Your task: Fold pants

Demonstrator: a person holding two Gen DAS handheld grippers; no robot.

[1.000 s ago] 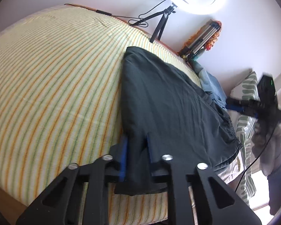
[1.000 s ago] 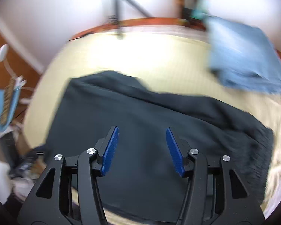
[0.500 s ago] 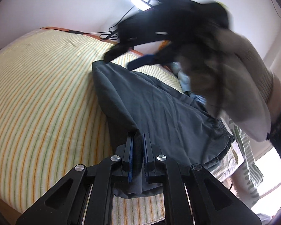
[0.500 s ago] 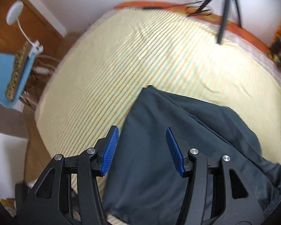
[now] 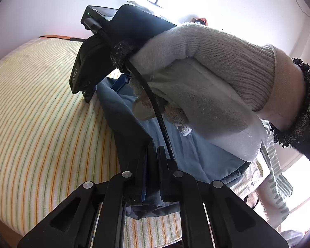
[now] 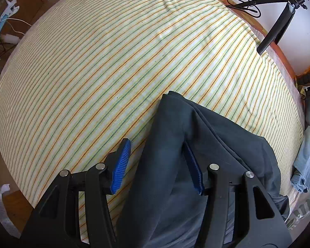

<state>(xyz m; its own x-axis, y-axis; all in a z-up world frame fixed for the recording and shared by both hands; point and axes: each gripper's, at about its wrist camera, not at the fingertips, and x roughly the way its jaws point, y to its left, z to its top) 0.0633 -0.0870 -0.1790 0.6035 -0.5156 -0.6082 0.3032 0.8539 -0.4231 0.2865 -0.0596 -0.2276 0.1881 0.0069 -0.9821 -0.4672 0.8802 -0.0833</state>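
Observation:
Dark grey pants (image 6: 175,144) lie on a bed with a yellow, green and orange striped sheet (image 6: 105,62). In the left wrist view my left gripper (image 5: 152,161) is shut on the near edge of the pants (image 5: 130,128). The gloved right hand (image 5: 196,78) and its gripper body fill the upper middle of that view, over the far end of the pants. In the right wrist view my right gripper (image 6: 159,161) is open, its blue pads (image 6: 122,161) either side of the pants' leg end, low over the cloth.
A black tripod leg (image 6: 277,29) and cables stand at the bed's far right edge. Light blue folded clothes (image 6: 305,165) lie at the right. The bed's wooden edge and floor clutter (image 6: 8,33) are at the left.
My left gripper closed on the pants' edge and stays shut. My right gripper swung across from the waist side to the far leg end and came down low over it, still open.

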